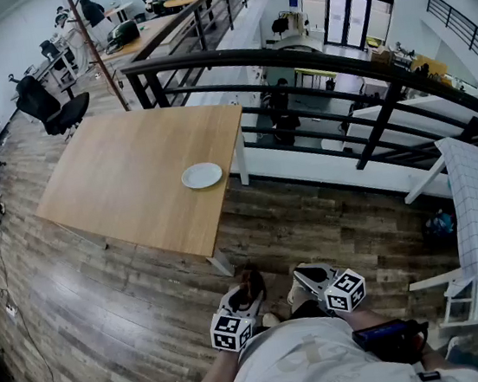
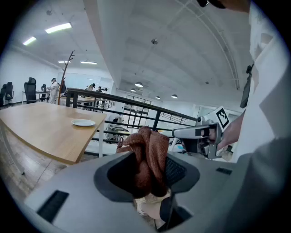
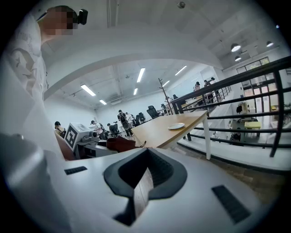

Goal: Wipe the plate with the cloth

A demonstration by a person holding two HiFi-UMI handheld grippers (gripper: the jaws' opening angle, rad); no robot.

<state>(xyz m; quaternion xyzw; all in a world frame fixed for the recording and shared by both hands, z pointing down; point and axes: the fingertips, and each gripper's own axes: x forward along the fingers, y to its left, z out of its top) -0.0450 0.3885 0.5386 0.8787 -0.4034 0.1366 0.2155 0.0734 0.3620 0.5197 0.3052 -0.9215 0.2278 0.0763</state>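
White shirt (image 1: 307,362), grey left tongs (image 2: 148,181), right tongs (image 3: 143,184) (marker cubes (image 1: 347,290))

The cloth (image 2: 152,145) is a rust-brown fabric with a coarse, nubbly matt weave. It sits against the smooth matt grey plastic shell of the left gripper (image 2: 148,173) and the dark ribbed lining of its jaws, and the right gripper (image 3: 144,173) shows the same plastic and lining. The plate (image 1: 201,176) looks white, smooth and faintly glossy on a worktop (image 1: 123,175) of pale wood with a smooth matt finish, while the floor (image 1: 106,308) is darker wood-look plank with a mild sheen and the railing (image 1: 309,58) looks like black painted metal.
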